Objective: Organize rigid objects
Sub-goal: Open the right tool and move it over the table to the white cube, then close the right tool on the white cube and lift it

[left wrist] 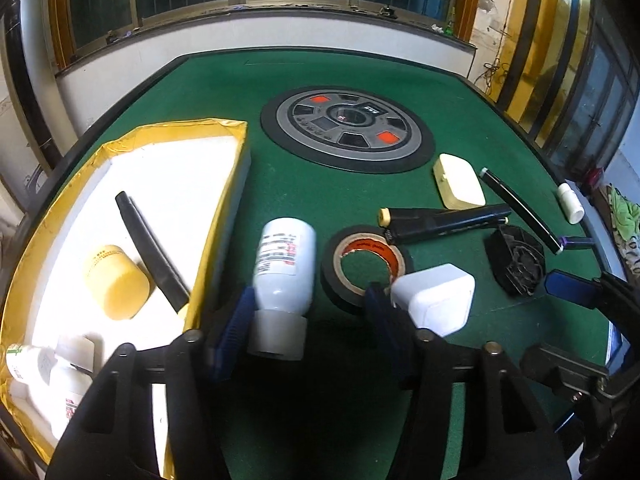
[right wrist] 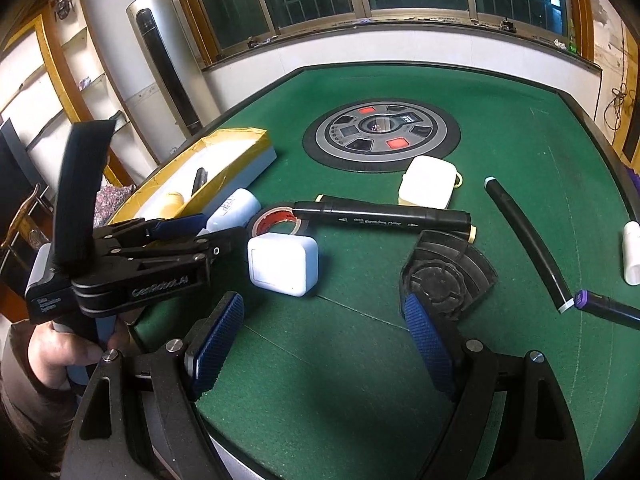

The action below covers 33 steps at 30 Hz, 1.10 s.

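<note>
Green felt table [left wrist: 208,92] is carrying loose clutter beside the box [left wrist: 224,184]. Left gripper [left wrist: 308,316] is straddling the bottle [left wrist: 282,276], jaws spread, pads not pinching yet: risk of rolling, or nudging the tape [left wrist: 362,268] and charger [left wrist: 434,300]. Right gripper [right wrist: 324,340] is spread, empty. Box's near corner is being cut off.
</note>
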### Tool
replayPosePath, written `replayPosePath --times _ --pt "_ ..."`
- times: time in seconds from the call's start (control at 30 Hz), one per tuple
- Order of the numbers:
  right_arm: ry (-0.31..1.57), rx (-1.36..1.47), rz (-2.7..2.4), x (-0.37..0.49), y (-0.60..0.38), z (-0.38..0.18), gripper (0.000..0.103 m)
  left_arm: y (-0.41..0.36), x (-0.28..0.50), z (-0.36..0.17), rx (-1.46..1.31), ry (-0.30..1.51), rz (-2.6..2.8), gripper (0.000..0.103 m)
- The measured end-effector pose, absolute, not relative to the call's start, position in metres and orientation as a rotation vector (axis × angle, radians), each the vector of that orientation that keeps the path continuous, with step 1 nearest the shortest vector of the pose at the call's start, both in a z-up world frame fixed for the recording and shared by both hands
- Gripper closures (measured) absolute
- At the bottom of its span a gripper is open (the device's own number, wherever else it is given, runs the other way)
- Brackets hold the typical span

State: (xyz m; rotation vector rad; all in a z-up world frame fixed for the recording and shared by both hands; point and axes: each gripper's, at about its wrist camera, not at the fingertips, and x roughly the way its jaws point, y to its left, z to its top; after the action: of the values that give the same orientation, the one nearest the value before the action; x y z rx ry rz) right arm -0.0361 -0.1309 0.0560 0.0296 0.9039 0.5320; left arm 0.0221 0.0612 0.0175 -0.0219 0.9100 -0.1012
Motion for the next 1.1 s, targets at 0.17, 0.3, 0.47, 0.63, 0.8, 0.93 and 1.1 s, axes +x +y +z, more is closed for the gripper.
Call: replayPosePath --times 0.17,0.3,0.47,0.63,0.8,0.93,1.1 --pt "0.897 0.034 0.538 -0.036 -0.129 0.058 0.024 0.064 0.017 0.012 0.057 0.888 -0.091 0.071" --pt "0.891 0.040 0.546 -0.035 -0.125 0.060 0.024 0.073 0.010 0.012 0.113 0.857 -0.122 0.071" --pt "0.890 0.041 0.554 -0.035 -0.121 0.061 0.024 0.083 0.018 0.010 0.122 0.872 -0.092 0.071" --pt "0.894 0.041 0.556 -0.034 -0.118 0.060 0.024 0.070 0.020 0.011 0.112 0.901 -0.150 0.044" --pt "0.897 0.039 0.556 -0.035 -0.117 0.060 0.024 0.063 0.028 0.008 0.131 0.917 -0.145 0.043" --pt "0.898 0.039 0.553 -0.036 -0.118 0.060 0.024 0.064 0.031 0.010 0.121 0.930 -0.143 0.052" --pt "0.901 0.042 0.556 -0.036 -0.116 0.060 0.024 0.062 0.025 0.011 0.129 0.946 -0.166 0.060"
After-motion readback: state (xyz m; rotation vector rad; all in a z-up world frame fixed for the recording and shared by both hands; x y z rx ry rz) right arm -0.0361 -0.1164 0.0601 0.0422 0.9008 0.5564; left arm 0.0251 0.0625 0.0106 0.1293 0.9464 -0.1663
